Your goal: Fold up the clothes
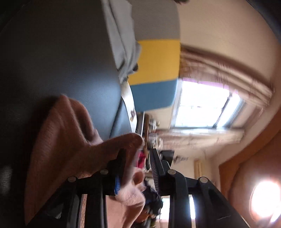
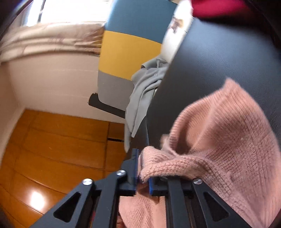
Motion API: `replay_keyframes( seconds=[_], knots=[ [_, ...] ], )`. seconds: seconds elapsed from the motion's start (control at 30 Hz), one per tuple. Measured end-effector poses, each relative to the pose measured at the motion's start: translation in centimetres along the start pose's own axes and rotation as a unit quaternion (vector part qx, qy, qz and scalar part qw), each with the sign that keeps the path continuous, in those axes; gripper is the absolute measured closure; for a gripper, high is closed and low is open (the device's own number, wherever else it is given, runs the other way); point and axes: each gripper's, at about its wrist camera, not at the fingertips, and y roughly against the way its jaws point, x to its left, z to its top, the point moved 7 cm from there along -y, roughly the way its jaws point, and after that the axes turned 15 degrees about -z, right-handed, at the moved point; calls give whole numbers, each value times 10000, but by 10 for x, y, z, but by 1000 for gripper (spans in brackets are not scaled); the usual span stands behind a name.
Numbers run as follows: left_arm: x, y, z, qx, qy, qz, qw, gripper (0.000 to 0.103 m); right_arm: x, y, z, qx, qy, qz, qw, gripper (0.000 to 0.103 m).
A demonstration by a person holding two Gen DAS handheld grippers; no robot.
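Observation:
A pink knitted sweater (image 2: 224,140) lies partly on a dark table top (image 2: 219,57) and is lifted at one edge. My right gripper (image 2: 142,170) is shut on a fold of its edge, with knit draped over the right finger. In the left wrist view, my left gripper (image 1: 137,168) has the pink sweater (image 1: 66,143) bunched between its fingers; the jaws stand wide, with cloth over the left finger. Both views are tilted sideways and blurred.
A grey shirt (image 2: 144,91) hangs over the table's edge; it also shows in the left wrist view (image 1: 123,40). A blue, yellow and grey panel (image 2: 130,49) stands behind. A red garment (image 2: 217,8) lies at the far corner. Wooden floor (image 2: 52,149) is below.

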Motion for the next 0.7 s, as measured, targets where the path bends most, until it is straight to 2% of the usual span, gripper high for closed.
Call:
replay_keyframes(
  seconds=[0.03,0.07,0.1,0.13,0.17,0.2,0.27,0.33,0.4,0.5,0.57,0.7],
  knots=[
    [-3,2,1,-11,-133,81,9999,75,2,1,1,-23,33,31,10000,76],
    [-6,3,3,-21,-268,164,9995,75,4,1,3,-46,66,62,9999,75],
    [-11,9,2,23,-503,410,9979,74,5,4,4,-61,91,109,9999,69],
    [-13,12,2,82,-689,661,9954,74,6,13,6,-52,85,213,9997,53],
    [-14,20,1,162,-920,977,9908,74,7,21,7,-66,122,292,9995,44],
    [-16,23,-3,258,-1285,1386,9816,74,13,30,7,-160,311,288,9990,38],
    [-19,34,-11,361,-1708,1738,9692,73,24,49,8,-352,685,252,9967,38],
    [-19,42,-19,473,-2077,2085,9545,71,25,71,7,-591,1123,-137,9918,36],
    [-12,50,-27,629,-2309,2362,9418,68,24,81,6,-770,1745,-785,9785,36],
    [0,51,-40,909,-2450,2651,9281,66,12,75,0,-600,2525,-1737,9500,38],
    [2,53,-48,1065,-2599,2690,9213,65,11,54,-2,-436,2918,-2240,9289,45],
    [-7,39,-50,1180,-2979,2664,9090,59,2,19,-8,-188,3630,-2969,8830,59]
  ],
)
